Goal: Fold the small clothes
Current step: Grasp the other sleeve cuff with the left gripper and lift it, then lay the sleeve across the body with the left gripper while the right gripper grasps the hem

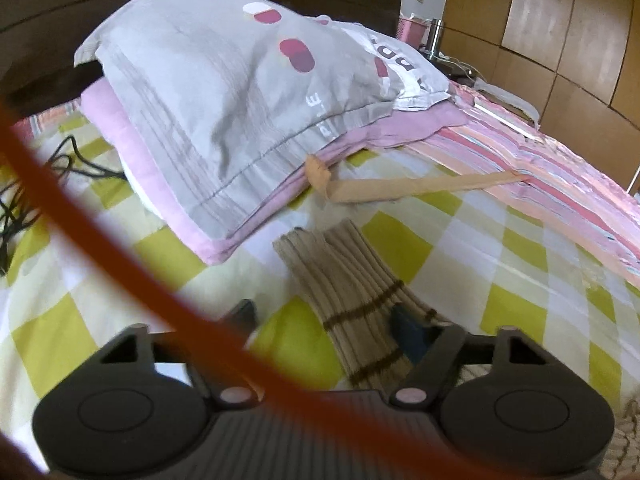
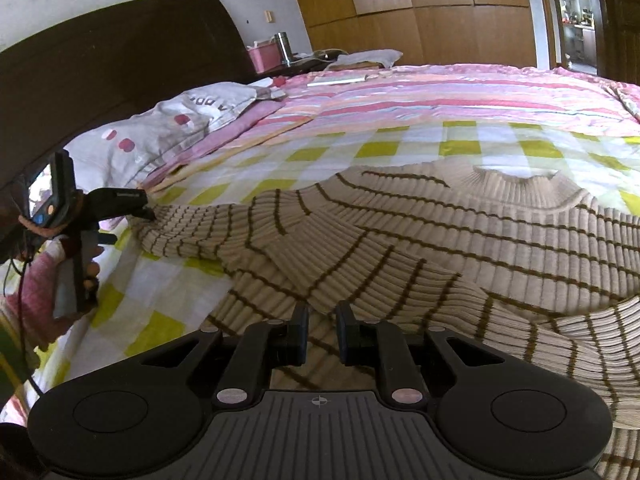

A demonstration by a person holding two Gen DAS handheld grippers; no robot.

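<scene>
A beige ribbed sweater with thin brown stripes (image 2: 460,236) lies spread on the checked bedsheet (image 2: 460,148), collar at the far right. One sleeve (image 1: 344,280) stretches towards the pillows. My left gripper (image 1: 326,314) straddles that sleeve just behind the cuff. Its right finger (image 1: 408,324) touches the knit, while bare sheet shows between the sleeve and the left finger, so it is open. The right wrist view shows this left gripper (image 2: 146,210) at the cuff, held by a person's hand (image 2: 86,268). My right gripper (image 2: 323,330) stands narrow, shut on a raised fold of the sweater near its lower edge.
A grey pillow (image 1: 224,92) on pink bedding lies just beyond the cuff, with a tan stocking (image 1: 400,190) beside it. Black cables (image 1: 60,164) trail at the left. A blurred orange cord (image 1: 120,248) crosses the lens. A striped pink quilt (image 2: 420,92), dark headboard (image 2: 120,52) and wooden wardrobe (image 2: 440,8) lie behind.
</scene>
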